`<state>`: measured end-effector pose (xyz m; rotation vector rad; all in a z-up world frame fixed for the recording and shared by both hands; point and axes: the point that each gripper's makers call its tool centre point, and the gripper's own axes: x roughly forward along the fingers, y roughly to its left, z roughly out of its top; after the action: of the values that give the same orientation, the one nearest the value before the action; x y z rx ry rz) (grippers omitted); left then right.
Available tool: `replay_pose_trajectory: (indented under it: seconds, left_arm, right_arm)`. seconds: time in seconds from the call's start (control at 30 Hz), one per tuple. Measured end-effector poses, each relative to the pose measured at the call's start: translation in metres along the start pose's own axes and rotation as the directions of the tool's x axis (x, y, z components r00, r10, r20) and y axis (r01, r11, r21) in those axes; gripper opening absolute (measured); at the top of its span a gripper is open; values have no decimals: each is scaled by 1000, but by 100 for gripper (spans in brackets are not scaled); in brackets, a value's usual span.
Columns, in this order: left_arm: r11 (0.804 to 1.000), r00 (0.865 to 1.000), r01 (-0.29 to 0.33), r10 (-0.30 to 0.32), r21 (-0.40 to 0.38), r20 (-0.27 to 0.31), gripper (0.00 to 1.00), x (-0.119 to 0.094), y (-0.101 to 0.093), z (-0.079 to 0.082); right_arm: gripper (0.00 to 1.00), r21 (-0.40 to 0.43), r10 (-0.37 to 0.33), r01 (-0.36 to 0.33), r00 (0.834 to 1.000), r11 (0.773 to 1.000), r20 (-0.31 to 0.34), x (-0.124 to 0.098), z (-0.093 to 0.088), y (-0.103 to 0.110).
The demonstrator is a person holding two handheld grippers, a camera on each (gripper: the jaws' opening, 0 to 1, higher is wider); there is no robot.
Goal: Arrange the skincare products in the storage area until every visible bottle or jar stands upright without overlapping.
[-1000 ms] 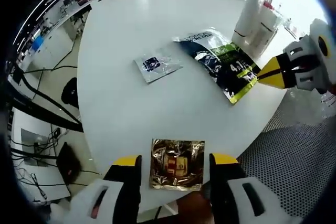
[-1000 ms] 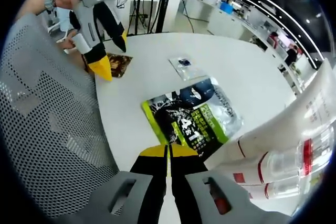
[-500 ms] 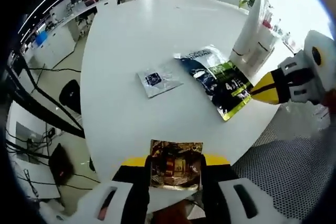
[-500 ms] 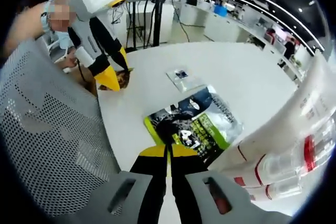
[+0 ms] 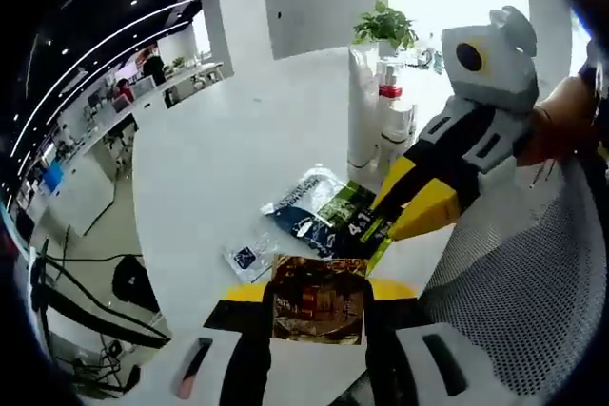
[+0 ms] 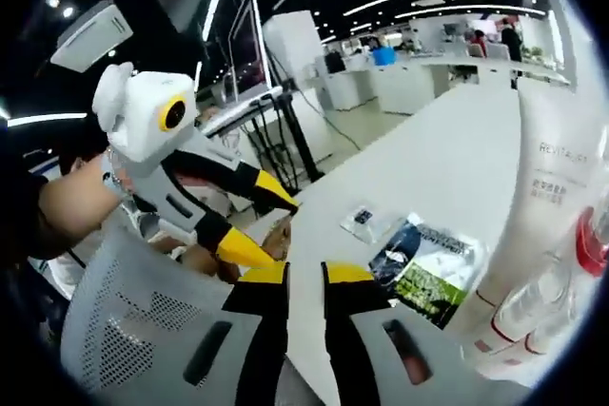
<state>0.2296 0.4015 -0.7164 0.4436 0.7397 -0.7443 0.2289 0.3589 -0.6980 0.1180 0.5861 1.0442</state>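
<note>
Left hand-held gripper (image 5: 319, 292) clamps a gold sachet (image 5: 319, 298); right hand-held gripper (image 6: 305, 273) narrowly parted above the green pouch (image 6: 430, 271).

Left gripper (image 5: 319, 294): white moulded body, black jaws with yellow tips; a dark oval slot with a red mark on one shell, a plain dark slot on the other. Right gripper (image 6: 306, 275): grey-white body, black jaws, yellow tips, dark oval slots on both shells. Seen from the other gripper's camera, each has a rounded white housing on top. The person wears a metal wristband (image 6: 116, 183) at the wrist behind the left gripper.
</note>
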Motion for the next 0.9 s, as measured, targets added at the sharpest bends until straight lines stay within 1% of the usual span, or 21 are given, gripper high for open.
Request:
replay_pose_trajectory:
  seconds: [0.03, 0.1, 0.17, 0.2, 0.3, 0.33, 0.4, 0.43, 0.47, 0.5, 0.53, 0.6, 0.67, 0.73, 0.8, 0.83, 0.9]
  left_arm:
    - [999, 1000, -1, 1, 34, 3, 39, 0, -4, 4]
    - [997, 1000, 4, -5, 75, 15, 39, 0, -9, 10]
    - [994, 999, 5, -10, 106, 40, 39, -1, -15, 19]
    - [992, 999, 9, -15, 129, 51, 39, -1, -19, 24]
    - [986, 998, 6, -16, 167, 57, 39, -2, -25, 30]
    - [981, 998, 5, -17, 196, 61, 39, -2, -27, 33]
    - [975, 998, 1, -16, 222, 68, 39, -3, -30, 37]
    - [973, 998, 4, -19, 229, 65, 39, -3, -32, 38]
    - [971, 998, 7, -22, 238, 62, 40, -3, -33, 38]
    - [970, 998, 7, -22, 242, 61, 40, -2, -34, 38]
    - [969, 998, 6, -21, 246, 58, 40, -1, -34, 37]
    - [971, 998, 7, -22, 240, 57, 40, 0, -34, 36]
    - [979, 997, 11, -26, 205, 69, 40, 0, -33, 36]
    - [987, 996, 18, -31, 160, 81, 40, -2, -31, 35]
    - [996, 996, 25, -33, 89, 88, 41, -4, -27, 32]
    - [997, 995, 30, -37, 72, 96, 42, -5, -26, 32]
    - [999, 992, 33, -34, 12, 118, 42, -8, -20, 30]
  right_arm:
    - [14, 28, 15, -15, 1000, 999, 18, -1, 3, 1]
    - [14, 67, 26, -29, 999, 997, 40, -2, 7, 1]
    - [15, 99, 38, -44, 997, 994, 65, -4, 12, 1]
    - [15, 103, 37, -44, 997, 994, 63, -4, 12, 0]
    - [15, 106, 37, -43, 998, 993, 56, -4, 10, -1]
    - [15, 109, 38, -43, 998, 993, 55, -3, 10, -1]
    - [12, 123, 43, -48, 998, 991, 49, -3, 8, -1]
    - [8, 156, 69, -75, 997, 985, 47, -4, 8, 3]
    - [2, 168, 84, -90, 995, 982, 44, -4, 7, 6]
    - [1, 202, 101, -108, 994, 973, 45, -5, 8, 10]
    - [0, 188, 93, -100, 995, 977, 45, -5, 8, 7]
    - [0, 171, 83, -87, 996, 981, 31, -5, 5, 5]
    - [0, 175, 90, -94, 995, 980, 30, -5, 5, 6]
    - [0, 179, 90, -96, 995, 979, 41, -7, 7, 5]
    - [0, 197, 92, -102, 994, 975, 61, -9, 11, 4]
    - [0, 206, 90, -103, 993, 973, 70, -10, 13, 3]
    - [0, 207, 76, -89, 995, 974, 71, -11, 13, 0]
